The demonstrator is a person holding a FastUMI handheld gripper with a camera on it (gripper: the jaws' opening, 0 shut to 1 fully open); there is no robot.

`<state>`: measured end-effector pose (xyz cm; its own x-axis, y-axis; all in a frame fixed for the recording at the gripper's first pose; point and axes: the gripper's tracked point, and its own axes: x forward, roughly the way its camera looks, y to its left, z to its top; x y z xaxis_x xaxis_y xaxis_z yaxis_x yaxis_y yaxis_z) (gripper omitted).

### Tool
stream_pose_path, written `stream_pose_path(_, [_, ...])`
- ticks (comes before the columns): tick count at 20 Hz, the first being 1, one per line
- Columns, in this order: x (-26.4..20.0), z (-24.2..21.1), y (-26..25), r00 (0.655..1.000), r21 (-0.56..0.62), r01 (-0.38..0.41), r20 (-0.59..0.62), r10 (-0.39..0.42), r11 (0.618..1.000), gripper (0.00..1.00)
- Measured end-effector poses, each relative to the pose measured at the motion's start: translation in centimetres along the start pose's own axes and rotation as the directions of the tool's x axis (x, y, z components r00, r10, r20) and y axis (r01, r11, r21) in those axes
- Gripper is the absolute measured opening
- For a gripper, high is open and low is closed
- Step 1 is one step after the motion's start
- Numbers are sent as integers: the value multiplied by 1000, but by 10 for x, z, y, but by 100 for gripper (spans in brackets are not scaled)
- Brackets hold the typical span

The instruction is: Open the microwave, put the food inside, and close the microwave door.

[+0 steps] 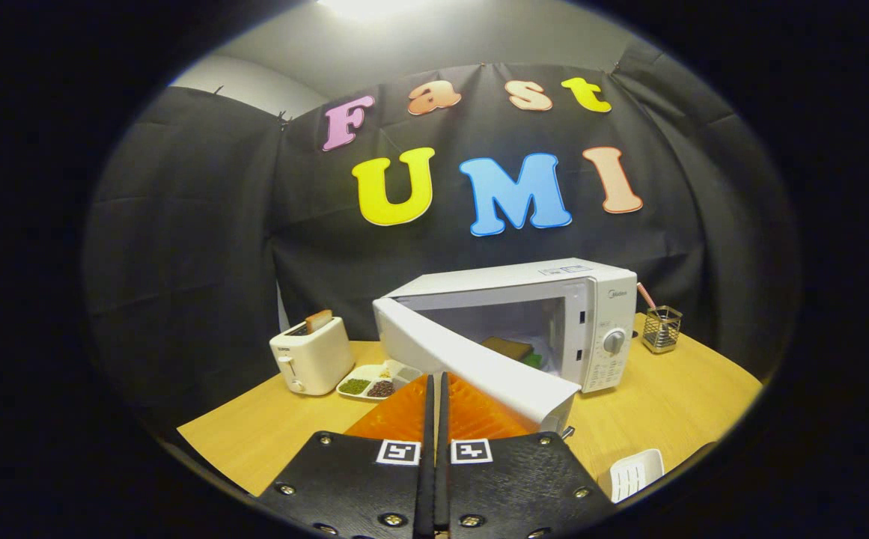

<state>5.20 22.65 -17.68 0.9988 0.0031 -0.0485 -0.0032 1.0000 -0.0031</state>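
The jaws (435, 389), pressed together on nothing, are set just behind the half-open door (471, 363) of the microwave (554, 314), with the food (507, 347) seen already inside the cavity beyond it.

The gripper-mounted fisheye camera looked forward, low over the light wooden table (666, 419), facing the nearby white box-shaped microwave (554, 314).

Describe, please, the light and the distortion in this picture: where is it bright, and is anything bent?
Gripper view: a ceiling lamp glares overhead; the table is evenly lit; fisheye bends the table edge and the microwave; its open door stays sharp; the shut tool looks large.
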Motion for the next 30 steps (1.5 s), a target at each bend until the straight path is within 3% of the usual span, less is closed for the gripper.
stream_pose_path(14, [58,15,-93,978,40,204,42,-206,978,1])
stream_pose_path(20, [101,19,-118,969,65,240,47,-243,969,1])
stream_pose_path(23, [125,20,-129,974,117,223,23,-227,968,1])
stream_pose_path(30, [159,26,-142,976,108,215,17,-218,971,2])
